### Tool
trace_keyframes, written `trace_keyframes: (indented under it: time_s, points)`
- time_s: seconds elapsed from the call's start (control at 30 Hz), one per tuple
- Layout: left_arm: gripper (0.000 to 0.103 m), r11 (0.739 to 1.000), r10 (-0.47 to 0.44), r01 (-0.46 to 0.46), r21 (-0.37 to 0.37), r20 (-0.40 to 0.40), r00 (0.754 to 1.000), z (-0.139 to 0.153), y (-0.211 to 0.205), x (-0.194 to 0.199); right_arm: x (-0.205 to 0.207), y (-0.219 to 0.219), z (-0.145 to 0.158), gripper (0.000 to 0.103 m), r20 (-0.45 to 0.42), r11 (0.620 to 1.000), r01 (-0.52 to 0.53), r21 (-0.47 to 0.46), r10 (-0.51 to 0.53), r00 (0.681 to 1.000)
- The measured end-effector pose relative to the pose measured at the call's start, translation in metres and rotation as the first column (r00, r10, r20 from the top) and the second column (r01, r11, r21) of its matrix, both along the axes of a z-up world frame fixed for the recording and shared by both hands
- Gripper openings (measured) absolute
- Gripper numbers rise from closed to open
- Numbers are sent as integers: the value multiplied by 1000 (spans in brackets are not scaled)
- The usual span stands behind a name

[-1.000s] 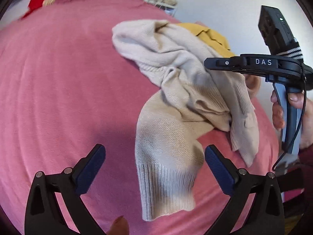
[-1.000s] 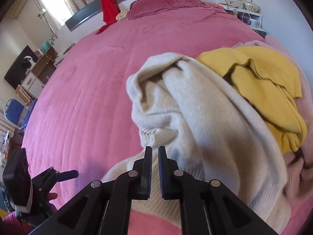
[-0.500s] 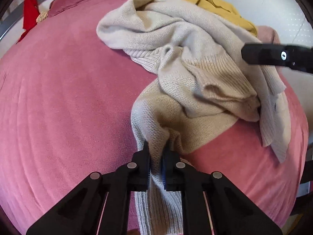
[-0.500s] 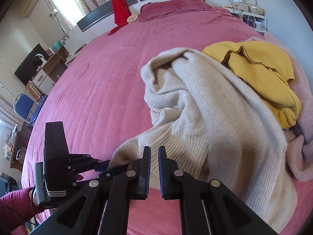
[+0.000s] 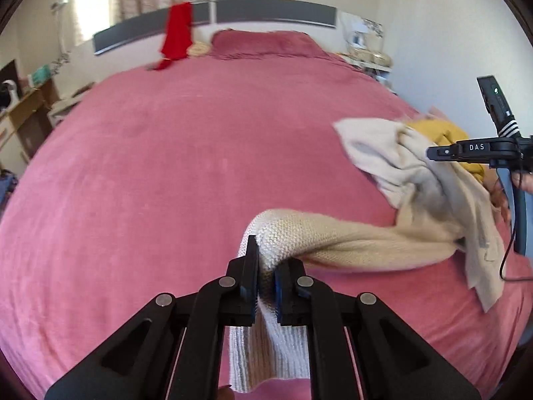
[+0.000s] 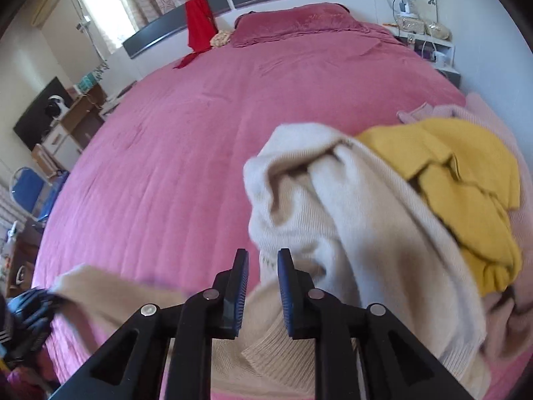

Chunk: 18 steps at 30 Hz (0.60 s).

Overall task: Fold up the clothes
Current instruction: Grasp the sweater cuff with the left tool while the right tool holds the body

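Note:
A cream knitted sweater point(image 5: 383, 166) lies bunched at the right side of the pink bed point(image 5: 166, 166). My left gripper point(image 5: 265, 266) is shut on its sleeve point(image 5: 333, 240), which hangs off the bed in a taut band towards the heap; the ribbed cuff dangles below the jaws. In the right wrist view my right gripper point(image 6: 263, 256) hovers over the sweater's point(image 6: 349, 233) lower part with its jaws opening. Knit shows behind the gap, but the pads do not press on it. The right gripper point(image 5: 443, 153) also appears at the left view's right edge.
A yellow garment point(image 6: 449, 173) and a pale pink one point(image 6: 493, 116) lie beside the sweater at the bed's right edge. A red garment point(image 5: 176, 33) hangs on the headboard by a pillow point(image 6: 299, 23). A shelf point(image 6: 426, 40) stands right; a blue chair point(image 6: 30, 186) and cabinets left.
My left gripper shut on the sleeve, then lifted it and pulled it left, away from the heap. My right gripper's jaws, shut before, have come apart.

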<state>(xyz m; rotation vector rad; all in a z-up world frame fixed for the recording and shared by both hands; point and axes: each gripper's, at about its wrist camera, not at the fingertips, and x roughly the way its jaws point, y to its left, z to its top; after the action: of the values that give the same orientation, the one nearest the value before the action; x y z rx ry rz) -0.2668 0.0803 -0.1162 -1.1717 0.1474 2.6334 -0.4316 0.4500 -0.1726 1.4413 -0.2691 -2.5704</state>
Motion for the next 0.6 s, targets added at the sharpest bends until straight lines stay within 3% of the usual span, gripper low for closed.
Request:
trace_keyframes:
  time_s: [0.1, 0.17, 0.27, 0.4, 0.5, 0.6]
  points:
    - [6, 997, 70, -70, -19, -24, 997, 17, -46, 6, -13, -6, 1, 18, 18, 999, 43, 29, -44, 999]
    - [6, 991, 130, -131, -23, -39, 991, 30, -81, 14, -10, -3, 7, 18, 19, 997, 80, -16, -79, 997]
    - [6, 977, 206, -209, -37, -84, 975, 55, -123, 30, 5, 1, 21, 18, 3, 992, 105, -62, -105, 994]
    - [6, 952, 291, -302, -50, -150, 945, 103, -178, 65, 38, -4, 36, 18, 11, 993, 105, -56, -105, 994]
    - [6, 924, 350, -373, -80, -213, 912, 133, -211, 88, 73, -28, 41, 19, 37, 996, 50, -76, -48, 998]
    - [7, 893, 408, -439, -99, -229, 884, 142, -243, 103, 116, -77, 43, 19, 44, 993, -76, -86, 80, 996]
